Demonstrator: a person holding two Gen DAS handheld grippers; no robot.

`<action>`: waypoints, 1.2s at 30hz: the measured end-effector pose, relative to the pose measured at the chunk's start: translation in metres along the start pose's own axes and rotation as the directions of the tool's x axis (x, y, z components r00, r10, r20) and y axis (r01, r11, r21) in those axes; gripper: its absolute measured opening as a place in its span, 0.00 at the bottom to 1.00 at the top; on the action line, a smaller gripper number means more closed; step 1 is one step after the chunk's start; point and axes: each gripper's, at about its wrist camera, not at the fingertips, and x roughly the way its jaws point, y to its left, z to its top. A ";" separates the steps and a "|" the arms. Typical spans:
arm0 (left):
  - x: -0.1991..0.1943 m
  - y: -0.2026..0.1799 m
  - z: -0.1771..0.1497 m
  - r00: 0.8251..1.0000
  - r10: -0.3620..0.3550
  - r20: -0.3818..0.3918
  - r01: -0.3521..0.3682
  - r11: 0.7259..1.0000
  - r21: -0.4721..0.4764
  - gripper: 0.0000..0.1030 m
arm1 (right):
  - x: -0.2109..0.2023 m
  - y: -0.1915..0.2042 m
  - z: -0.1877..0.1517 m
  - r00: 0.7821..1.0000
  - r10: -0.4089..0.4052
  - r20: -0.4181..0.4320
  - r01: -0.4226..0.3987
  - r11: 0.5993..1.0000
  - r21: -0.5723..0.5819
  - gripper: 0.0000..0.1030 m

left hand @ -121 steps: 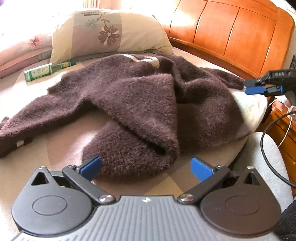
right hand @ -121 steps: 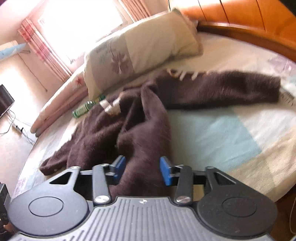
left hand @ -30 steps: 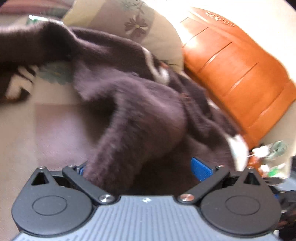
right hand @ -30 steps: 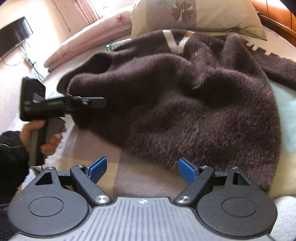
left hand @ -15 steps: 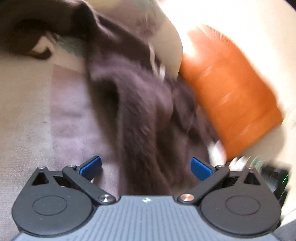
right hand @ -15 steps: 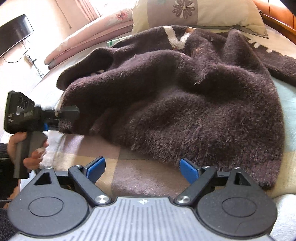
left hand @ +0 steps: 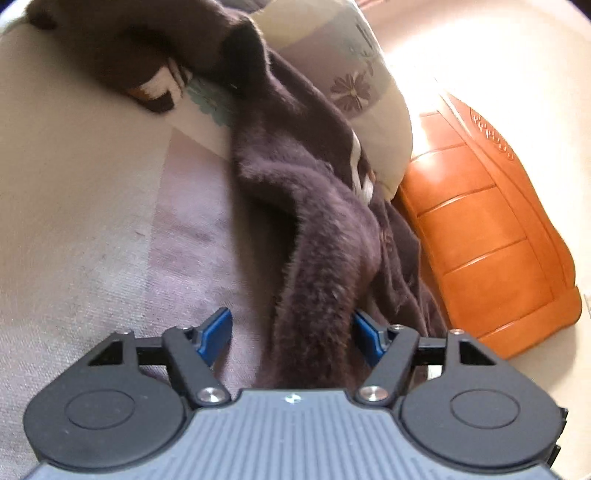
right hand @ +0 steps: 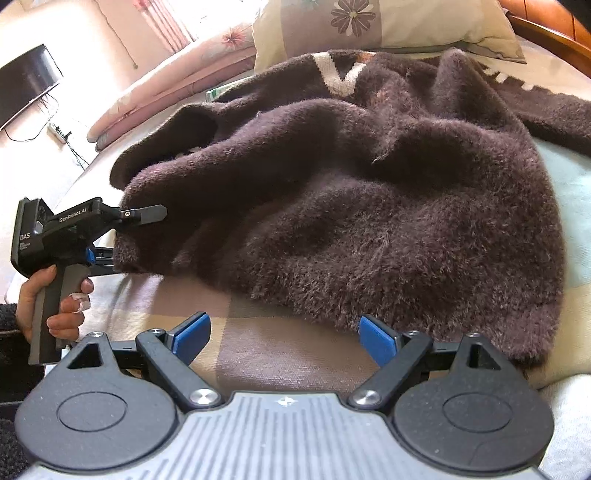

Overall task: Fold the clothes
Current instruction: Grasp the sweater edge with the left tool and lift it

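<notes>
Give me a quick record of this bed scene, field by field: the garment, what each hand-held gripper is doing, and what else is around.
garment: fuzzy dark brown sweater with cream neck trim, crumpled on the bed
surface: patchwork bedspread
left hand-held gripper: jaws have just been closing around a bunched fold of the sweater; right pad touches it, left pad stands clear
right hand-held gripper: open, nothing between the pads, short of the sweater's hem
behind: floral pillow, orange wooden headboard

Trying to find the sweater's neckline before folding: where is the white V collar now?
In the right wrist view the white V collar lies at the top centre of the brown sweater, just below the flowered pillow.
</notes>
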 end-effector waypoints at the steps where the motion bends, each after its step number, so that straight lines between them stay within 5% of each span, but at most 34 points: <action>1: 0.001 -0.001 0.001 1.000 0.014 -0.001 -0.014 1.000 0.004 0.60 | 0.001 0.001 0.001 1.000 0.003 0.000 -0.003 1.000 -0.012 0.88; 5: 0.007 -0.006 0.009 0.997 0.072 0.001 -0.072 0.997 0.012 0.47 | 0.003 0.013 0.006 1.000 -0.002 0.008 0.003 0.996 -0.089 0.88; 9: 0.015 -0.013 0.010 0.994 0.110 0.018 -0.110 0.994 0.020 0.47 | 0.006 0.017 0.004 1.000 0.014 0.001 -0.014 0.995 -0.099 0.88; 13: 0.012 -0.033 0.005 0.987 0.161 -0.028 -0.159 0.985 0.068 0.16 | 0.003 0.019 -0.002 1.000 0.016 -0.006 -0.016 0.994 -0.106 0.88; 16: 0.002 -0.050 0.003 0.989 0.148 -0.027 -0.143 0.979 0.143 0.07 | -0.001 0.019 -0.003 1.000 0.021 0.004 -0.020 0.994 -0.109 0.88; 30: -0.054 -0.117 0.007 0.999 -0.007 0.044 -0.001 0.982 0.187 0.05 | -0.022 0.033 0.000 0.996 0.010 0.085 0.009 0.974 -0.227 0.88; 33: -0.055 -0.128 0.008 0.999 -0.018 0.040 0.010 0.982 0.188 0.05 | -0.020 0.047 -0.003 0.992 -0.019 0.121 0.058 0.944 -0.326 0.88; 36: -0.054 -0.133 0.010 0.999 -0.033 0.039 0.026 0.984 0.179 0.05 | -0.006 0.069 -0.010 0.980 -0.066 0.185 0.147 0.872 -0.466 0.88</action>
